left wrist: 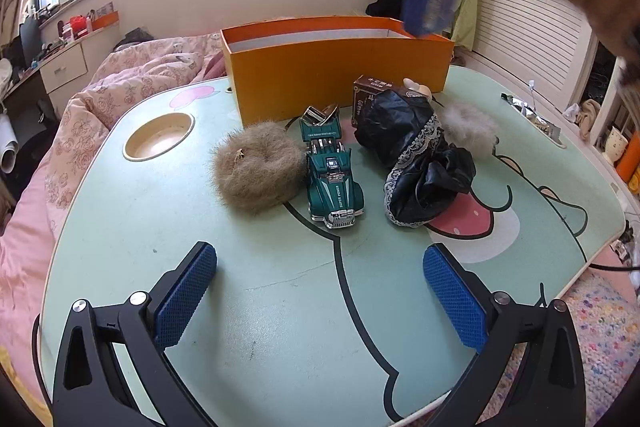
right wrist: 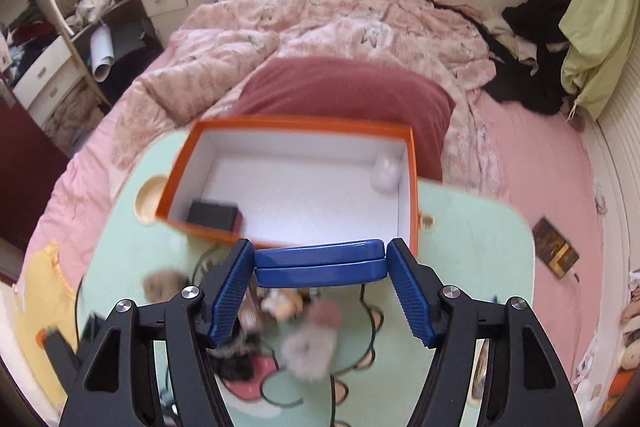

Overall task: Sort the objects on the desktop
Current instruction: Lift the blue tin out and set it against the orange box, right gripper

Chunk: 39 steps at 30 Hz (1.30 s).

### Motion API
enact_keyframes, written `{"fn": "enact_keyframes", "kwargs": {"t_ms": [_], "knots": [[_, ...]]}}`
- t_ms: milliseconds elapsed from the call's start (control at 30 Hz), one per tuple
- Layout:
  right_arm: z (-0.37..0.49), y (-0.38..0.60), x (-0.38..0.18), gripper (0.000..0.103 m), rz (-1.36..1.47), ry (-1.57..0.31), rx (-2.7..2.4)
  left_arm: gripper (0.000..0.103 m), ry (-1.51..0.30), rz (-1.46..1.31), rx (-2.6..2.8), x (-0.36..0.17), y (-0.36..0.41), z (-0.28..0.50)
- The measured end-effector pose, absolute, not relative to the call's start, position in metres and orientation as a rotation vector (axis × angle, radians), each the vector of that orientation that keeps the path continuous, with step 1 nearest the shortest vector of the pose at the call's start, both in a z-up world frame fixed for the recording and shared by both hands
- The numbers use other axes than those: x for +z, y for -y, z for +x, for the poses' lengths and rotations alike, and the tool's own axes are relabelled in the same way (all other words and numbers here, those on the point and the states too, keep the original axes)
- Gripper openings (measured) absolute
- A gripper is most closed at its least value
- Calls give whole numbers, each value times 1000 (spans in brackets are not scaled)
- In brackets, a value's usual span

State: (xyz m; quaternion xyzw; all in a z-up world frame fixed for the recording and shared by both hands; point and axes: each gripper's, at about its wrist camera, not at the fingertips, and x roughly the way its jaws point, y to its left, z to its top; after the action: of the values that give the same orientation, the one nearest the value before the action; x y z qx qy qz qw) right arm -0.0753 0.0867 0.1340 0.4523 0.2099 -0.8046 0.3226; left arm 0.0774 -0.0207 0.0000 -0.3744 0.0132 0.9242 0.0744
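Between my right gripper [right wrist: 321,269] pads I clamp a flat blue case [right wrist: 320,264] by its short ends, hanging over the near wall of the orange box [right wrist: 280,125] just ahead. I judge the drop needs me further forward, over the bare white floor between the dark block [right wrist: 214,215] and the white lump [right wrist: 386,171]. My left gripper [left wrist: 320,301] waits open and empty, the toy car [left wrist: 334,183] ahead.
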Motion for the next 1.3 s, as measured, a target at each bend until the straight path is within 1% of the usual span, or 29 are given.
{"fn": "enact_keyframes", "kwargs": {"t_ms": [267, 433, 467, 500, 533, 600, 700, 767, 933, 1033, 1100, 1167, 1300], "knots": [[-90, -105, 63, 68, 1294, -470, -2081, 103, -43, -1127, 2774, 0, 21, 77], [-88, -101, 52, 70, 1276, -417, -2053, 103, -43, -1126, 2773, 0, 20, 77], [-87, -103, 50, 75, 1288, -409, -2022, 103, -44, -1126, 2773, 0, 20, 77], [-85, -104, 47, 85, 1310, -392, -1984, 103, -44, -1126, 2773, 0, 20, 77], [-84, -108, 44, 88, 1318, -362, -1965, 103, -44, -1126, 2773, 0, 20, 77], [-80, -120, 44, 89, 1279, -266, -1982, 103, -44, -1126, 2773, 0, 20, 77], [-66, -145, 50, 90, 1151, -225, -2102, 103, -44, -1126, 2773, 0, 20, 77], [-51, -163, 51, 91, 1085, -237, -2139, 103, -44, -1126, 2772, 0, 21, 77], [-18, -198, 39, 95, 1034, -276, -2167, 103, -44, -1126, 2772, 0, 21, 77], [-5, -208, 21, 95, 1046, -361, -2206, 103, -44, -1129, 2772, 0, 21, 78], [1, -209, 13, 103, 1008, -430, -2247, 103, -42, -1131, 2778, 0, 21, 78], [6, -204, 5, 103, 983, -515, -2274, 103, -34, -1138, 2779, 1, 22, 79], [9, -201, -1, 103, 965, -521, -2268, 103, 19, -1116, 2775, 18, 26, 79]]}}
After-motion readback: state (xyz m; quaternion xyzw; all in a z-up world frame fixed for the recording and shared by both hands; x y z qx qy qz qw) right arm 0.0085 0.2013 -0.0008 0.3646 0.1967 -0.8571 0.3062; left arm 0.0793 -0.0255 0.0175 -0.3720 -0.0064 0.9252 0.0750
